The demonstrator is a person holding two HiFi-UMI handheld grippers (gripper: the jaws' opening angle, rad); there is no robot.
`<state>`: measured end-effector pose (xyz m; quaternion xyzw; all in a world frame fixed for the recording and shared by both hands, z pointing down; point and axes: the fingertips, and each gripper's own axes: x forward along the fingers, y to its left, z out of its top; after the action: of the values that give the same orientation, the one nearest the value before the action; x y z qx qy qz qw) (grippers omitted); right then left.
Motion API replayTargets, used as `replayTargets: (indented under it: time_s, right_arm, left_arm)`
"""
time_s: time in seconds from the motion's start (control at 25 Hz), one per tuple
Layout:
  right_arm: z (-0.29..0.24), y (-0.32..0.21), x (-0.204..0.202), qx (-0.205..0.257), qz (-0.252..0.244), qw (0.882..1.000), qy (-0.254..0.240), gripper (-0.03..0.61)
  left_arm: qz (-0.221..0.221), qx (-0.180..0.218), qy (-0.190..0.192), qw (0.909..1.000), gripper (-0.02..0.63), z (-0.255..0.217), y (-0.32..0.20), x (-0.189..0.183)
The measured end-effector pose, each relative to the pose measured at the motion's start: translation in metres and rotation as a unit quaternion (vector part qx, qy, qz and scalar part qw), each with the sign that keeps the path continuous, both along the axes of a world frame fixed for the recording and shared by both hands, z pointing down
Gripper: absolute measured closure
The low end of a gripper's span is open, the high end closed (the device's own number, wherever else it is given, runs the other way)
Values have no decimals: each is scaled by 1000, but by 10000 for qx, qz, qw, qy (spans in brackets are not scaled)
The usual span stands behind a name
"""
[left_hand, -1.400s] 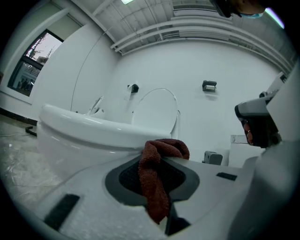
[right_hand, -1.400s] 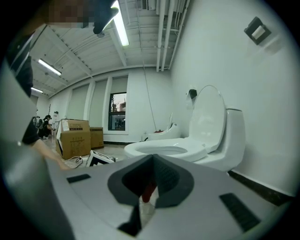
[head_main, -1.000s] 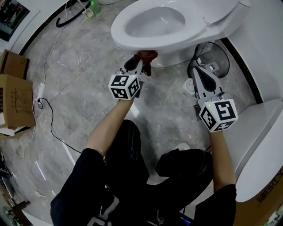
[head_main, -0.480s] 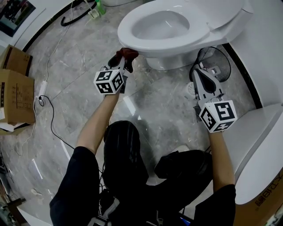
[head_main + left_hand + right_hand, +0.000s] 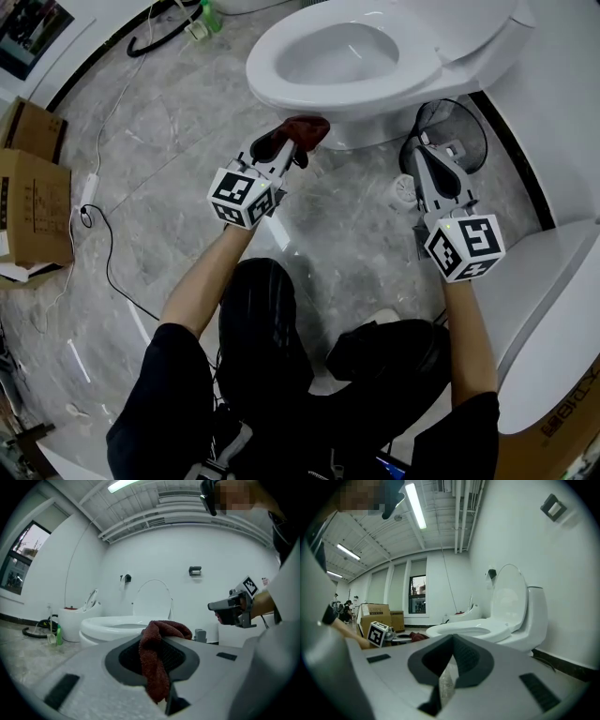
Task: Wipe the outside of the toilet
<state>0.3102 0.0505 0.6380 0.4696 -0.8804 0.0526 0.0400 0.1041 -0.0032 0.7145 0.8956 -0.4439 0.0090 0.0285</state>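
Note:
The white toilet [image 5: 349, 58] stands at the top of the head view, seat down and lid up. My left gripper [image 5: 292, 142] is shut on a dark red cloth [image 5: 307, 129], which sits against the bowl's outside just under the front rim. In the left gripper view the cloth [image 5: 157, 663] hangs folded over the closed jaws of the left gripper [image 5: 158, 641], with the toilet [image 5: 117, 625] beyond. My right gripper [image 5: 421, 148] hovers shut and empty to the right of the bowl's base. In the right gripper view, the right gripper [image 5: 452, 641] points along the toilet [image 5: 487, 630].
Cardboard boxes [image 5: 28, 187] stand at the left with a thin cable [image 5: 103, 253] on the marble floor. A green bottle [image 5: 202, 14] and a black hose [image 5: 155, 37] lie top left. A black round wire object [image 5: 455, 131] sits behind the toilet. Another white fixture [image 5: 553, 281] is at the right.
The left gripper carried the cloth left along the bowl's front, then back right under the rim. The right gripper has barely moved.

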Motion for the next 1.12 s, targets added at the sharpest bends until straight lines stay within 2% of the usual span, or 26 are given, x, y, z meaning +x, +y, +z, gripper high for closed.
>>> replayTargets:
  time_s: [0.16, 0.28, 0.52, 0.72, 0.96, 1.12]
  right_arm:
    - [-2, 1, 12, 15, 115, 9999, 3, 575]
    - [-2, 1, 28, -6, 299, 9995, -107, 575]
    - [4, 6, 50, -67, 460, 9989, -14, 575]
    - [8, 10, 71, -158, 623, 9979, -15, 575]
    - [12, 14, 85, -134, 690, 9974, 162, 575]
    - [14, 16, 89, -143, 627, 9976, 253, 575]
  left_arm:
    - [262, -120, 367, 9989, 541, 3, -5, 37]
    - [397, -168, 493, 9979, 541, 9, -11, 65]
    - [476, -347, 747, 9955, 541, 25, -29, 113]
    - [430, -291, 620, 9967, 540, 37, -41, 157]
    - [387, -307, 674, 9965, 541, 53, -64, 210]
    - [23, -420, 652, 9970, 541, 66, -83, 224]
